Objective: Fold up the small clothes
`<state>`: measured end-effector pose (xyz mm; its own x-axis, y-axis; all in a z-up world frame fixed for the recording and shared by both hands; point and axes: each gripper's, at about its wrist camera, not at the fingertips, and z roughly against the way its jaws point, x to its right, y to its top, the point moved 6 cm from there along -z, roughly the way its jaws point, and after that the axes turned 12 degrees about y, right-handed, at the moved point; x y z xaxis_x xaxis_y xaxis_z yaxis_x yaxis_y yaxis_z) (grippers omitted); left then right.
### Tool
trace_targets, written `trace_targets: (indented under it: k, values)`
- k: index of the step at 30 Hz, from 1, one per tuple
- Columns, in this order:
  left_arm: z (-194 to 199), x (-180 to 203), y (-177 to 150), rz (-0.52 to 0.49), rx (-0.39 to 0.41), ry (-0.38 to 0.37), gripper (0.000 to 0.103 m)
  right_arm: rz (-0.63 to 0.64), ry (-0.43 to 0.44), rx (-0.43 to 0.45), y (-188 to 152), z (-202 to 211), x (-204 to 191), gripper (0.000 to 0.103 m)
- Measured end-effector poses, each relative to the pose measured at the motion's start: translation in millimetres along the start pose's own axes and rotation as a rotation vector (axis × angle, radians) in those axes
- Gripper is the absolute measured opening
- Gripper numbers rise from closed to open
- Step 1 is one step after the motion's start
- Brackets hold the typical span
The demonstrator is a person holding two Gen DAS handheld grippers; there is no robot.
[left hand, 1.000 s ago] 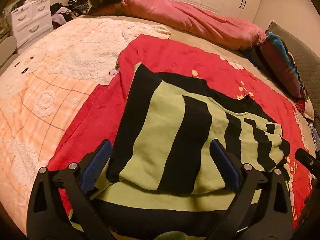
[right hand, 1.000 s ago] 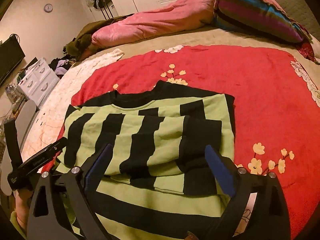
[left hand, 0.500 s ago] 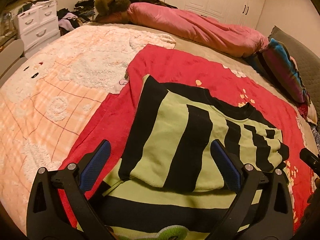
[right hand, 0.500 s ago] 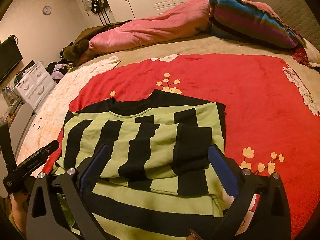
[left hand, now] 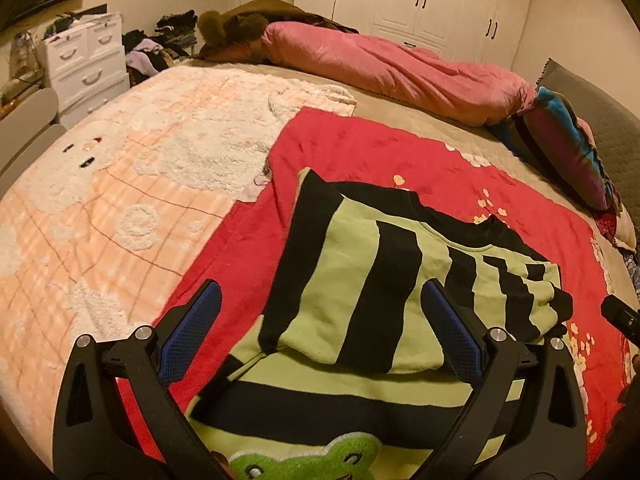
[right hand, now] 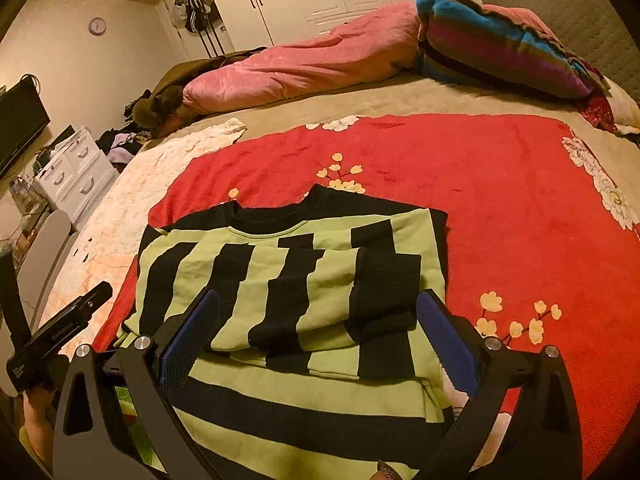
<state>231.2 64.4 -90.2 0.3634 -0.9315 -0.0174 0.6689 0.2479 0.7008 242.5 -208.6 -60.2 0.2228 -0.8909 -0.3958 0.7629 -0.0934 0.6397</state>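
A small green-and-black striped sweater (left hand: 360,280) (right hand: 304,280) lies flat on a red flowered blanket (left hand: 360,152) (right hand: 500,208), both sleeves folded across its front. A green frog patch (left hand: 316,460) shows near its hem. My left gripper (left hand: 320,332) hovers open over the sweater's left side, holding nothing. My right gripper (right hand: 316,336) hovers open over the right side near the folded black cuff (right hand: 384,284), also holding nothing. The left gripper's body (right hand: 56,332) appears at the left of the right wrist view, held by a hand (right hand: 36,424).
A peach fluffy blanket (left hand: 112,200) covers the bed left of the red one. A pink duvet (left hand: 400,68) and a striped pillow (right hand: 492,52) lie at the far side. White drawers (left hand: 84,64) and wardrobes (left hand: 440,4) stand beyond the bed.
Both grippers have pulled back and lifted slightly from the sweater, so more of its hem and the frog patch show. The sweater itself has not moved.
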Motion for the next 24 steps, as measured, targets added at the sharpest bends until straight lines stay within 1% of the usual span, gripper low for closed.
trace_targets:
  k: [13, 24]
  values:
    - [27, -13, -8, -0.011, 0.024, 0.009, 0.094, 0.03, 0.008, 0.008, -7, 20, -9, 0.099]
    - [41, -21, -18, -0.029, 0.003, 0.016, 0.094, 0.046, -0.001, 0.007, -12, 38, -9, 0.099]
